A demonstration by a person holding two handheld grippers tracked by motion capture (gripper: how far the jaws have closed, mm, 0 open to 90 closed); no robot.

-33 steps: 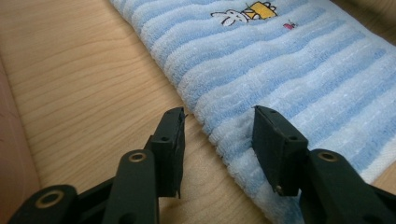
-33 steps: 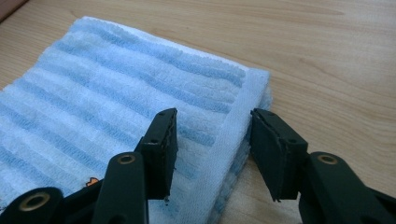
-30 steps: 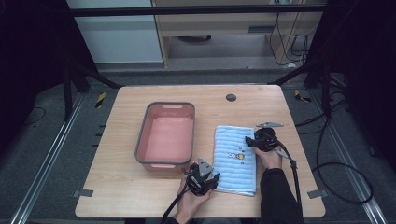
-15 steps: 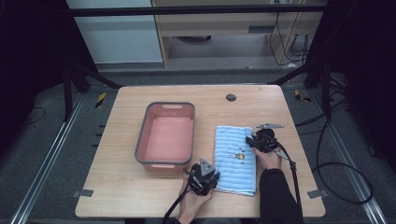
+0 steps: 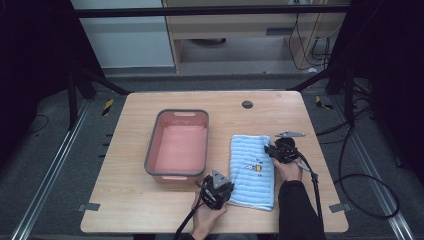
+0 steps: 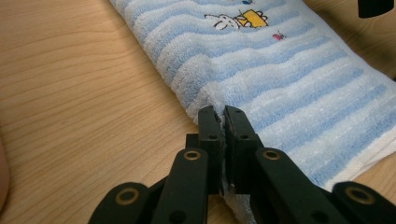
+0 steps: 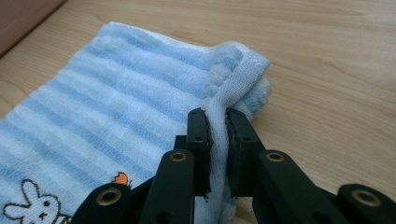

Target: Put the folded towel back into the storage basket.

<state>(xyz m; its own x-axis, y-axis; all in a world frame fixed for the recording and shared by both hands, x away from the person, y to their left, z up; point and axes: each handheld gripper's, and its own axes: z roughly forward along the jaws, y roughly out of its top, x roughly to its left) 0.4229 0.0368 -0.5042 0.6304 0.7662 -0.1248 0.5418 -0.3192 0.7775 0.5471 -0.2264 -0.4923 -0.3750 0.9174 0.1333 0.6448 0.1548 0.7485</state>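
A folded blue and white striped towel (image 5: 252,170) with a small rabbit picture lies flat on the wooden table, right of a pink tub. My left gripper (image 5: 226,191) pinches the towel's near left corner; in the left gripper view its jaws have just closed on the white edge of the towel (image 6: 261,60). My right gripper (image 5: 270,148) clamps the far right corner, and its jaws have just closed too. The right gripper view shows that corner of the towel (image 7: 154,93) bunched up between the black jaws. A hand holds each gripper.
An empty pink tub (image 5: 179,145) with a grey rim stands left of the towel. A dark round hole (image 5: 247,104) marks the table's far side. Cables trail from both grippers off the near edge. Bare wood (image 5: 125,200) lies left of my left hand.
Both grippers' jaws have closed onto the towel's corners. Neither hand has shifted, and the towel lies where it was.
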